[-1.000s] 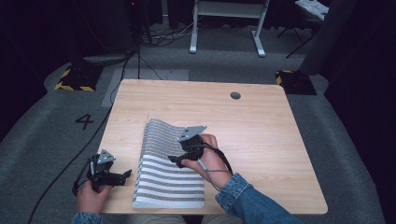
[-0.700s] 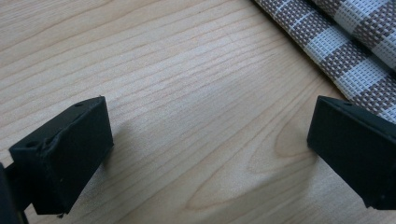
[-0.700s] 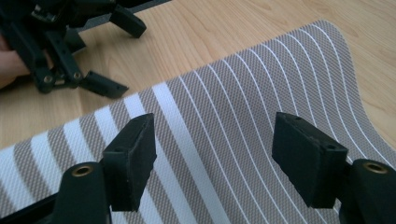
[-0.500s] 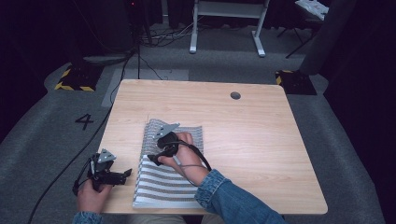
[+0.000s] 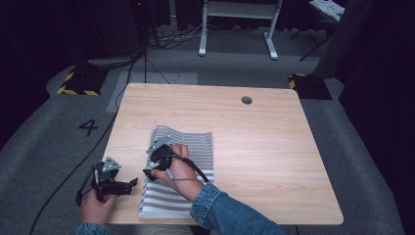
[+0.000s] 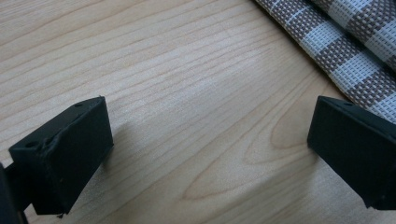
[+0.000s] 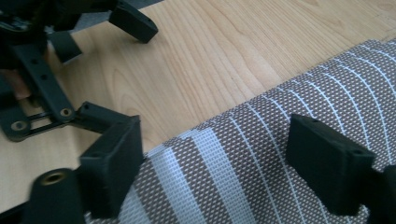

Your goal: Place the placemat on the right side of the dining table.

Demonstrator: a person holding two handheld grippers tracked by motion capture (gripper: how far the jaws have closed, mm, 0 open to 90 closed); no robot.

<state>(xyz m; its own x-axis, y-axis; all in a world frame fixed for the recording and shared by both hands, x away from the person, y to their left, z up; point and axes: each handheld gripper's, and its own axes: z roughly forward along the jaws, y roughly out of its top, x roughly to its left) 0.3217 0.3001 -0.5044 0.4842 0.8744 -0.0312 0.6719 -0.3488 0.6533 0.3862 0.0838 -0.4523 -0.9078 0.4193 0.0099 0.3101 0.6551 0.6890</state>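
At the desk's (image 5: 274,147) near left corner we hold the left hand-held gripper (image 5: 131,183) jaws wide over bare wood, while our right hand-held gripper (image 5: 148,171), also wide, hovers above the striped placemat's (image 5: 195,144) left edge.

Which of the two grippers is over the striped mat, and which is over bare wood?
The right gripper is over the striped mat, near its left edge. The left gripper is beside it, over bare table. Both are open.

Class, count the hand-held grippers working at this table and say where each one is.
2. The left hand-held gripper rests at the table's near-left edge, beside the striped mat. The right hand-held gripper sits over the mat's left side.
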